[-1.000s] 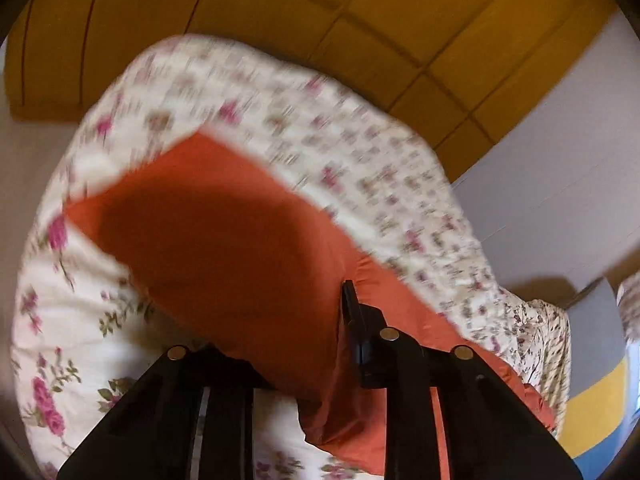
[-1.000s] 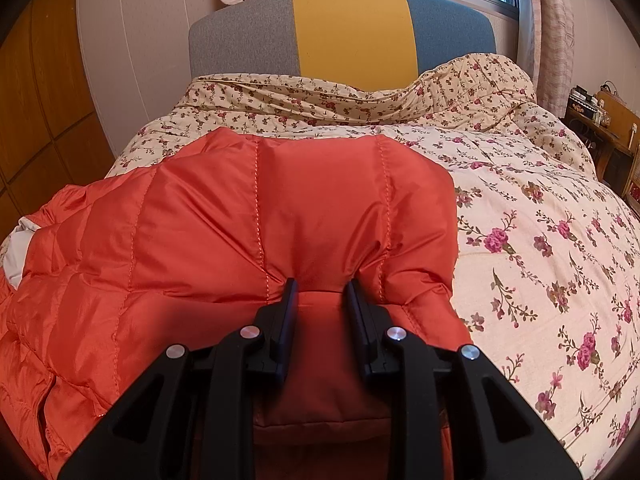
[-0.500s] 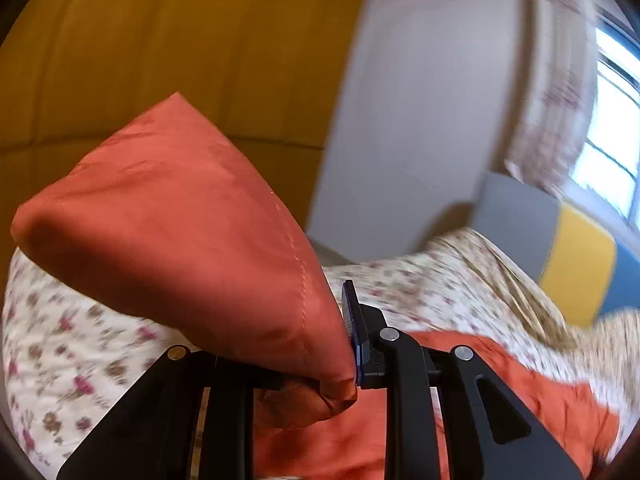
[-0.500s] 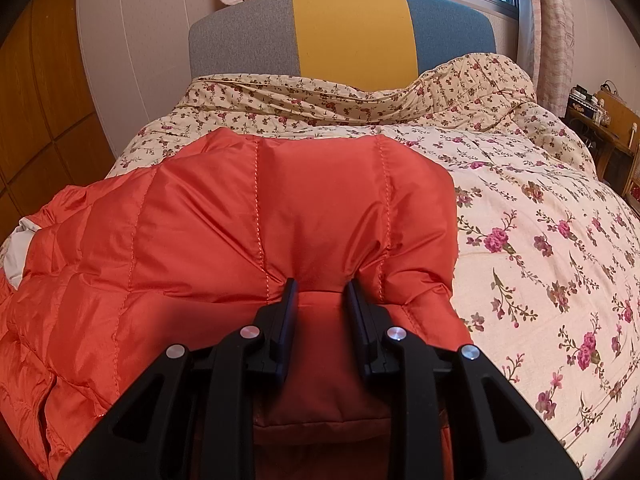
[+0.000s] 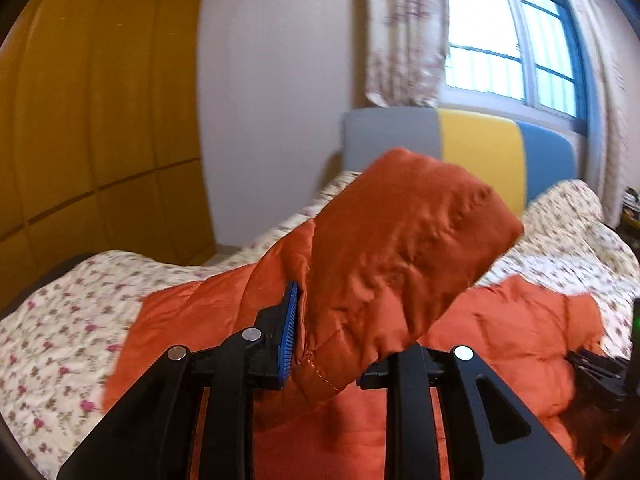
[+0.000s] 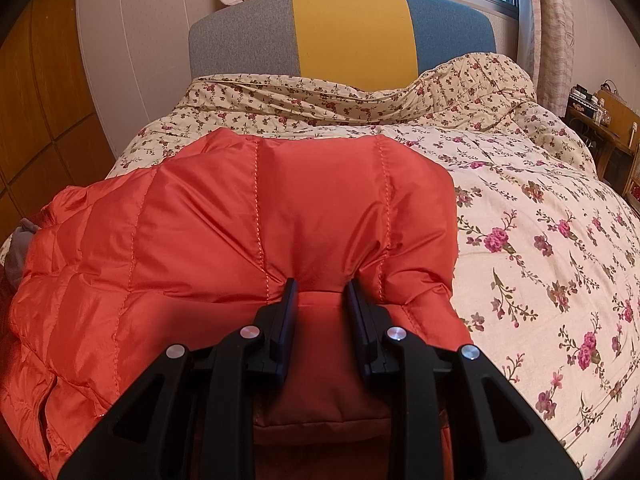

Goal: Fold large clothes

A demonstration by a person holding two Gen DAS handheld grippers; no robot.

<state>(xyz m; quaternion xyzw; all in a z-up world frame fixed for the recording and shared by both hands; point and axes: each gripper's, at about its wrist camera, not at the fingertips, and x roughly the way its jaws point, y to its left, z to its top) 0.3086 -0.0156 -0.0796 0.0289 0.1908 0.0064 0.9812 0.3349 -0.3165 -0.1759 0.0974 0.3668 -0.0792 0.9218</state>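
An orange quilted puffer jacket (image 6: 280, 200) lies spread on a floral duvet (image 6: 540, 240). My right gripper (image 6: 321, 286) is shut on a bunched fold of it near the front edge, low on the bed. In the left wrist view a padded end of the jacket (image 5: 400, 240) is raised in the air, and my left gripper (image 5: 332, 332) is shut on it. The blue pad of one finger (image 5: 290, 332) shows; the cloth hides the other. The jacket's body (image 5: 500, 340) lies below on the duvet (image 5: 60, 340).
A grey, yellow and blue headboard (image 6: 352, 32) stands at the far end under a curtained window (image 5: 508, 48). Wooden wardrobe panels (image 5: 100, 120) line the left wall. A cluttered desk (image 6: 608, 120) sits beside the bed at the right.
My left gripper has lifted its part of the jacket off the duvet, rolled upright and swung round from the wardrobe to face the headboard. The right gripper and its fold have not moved.
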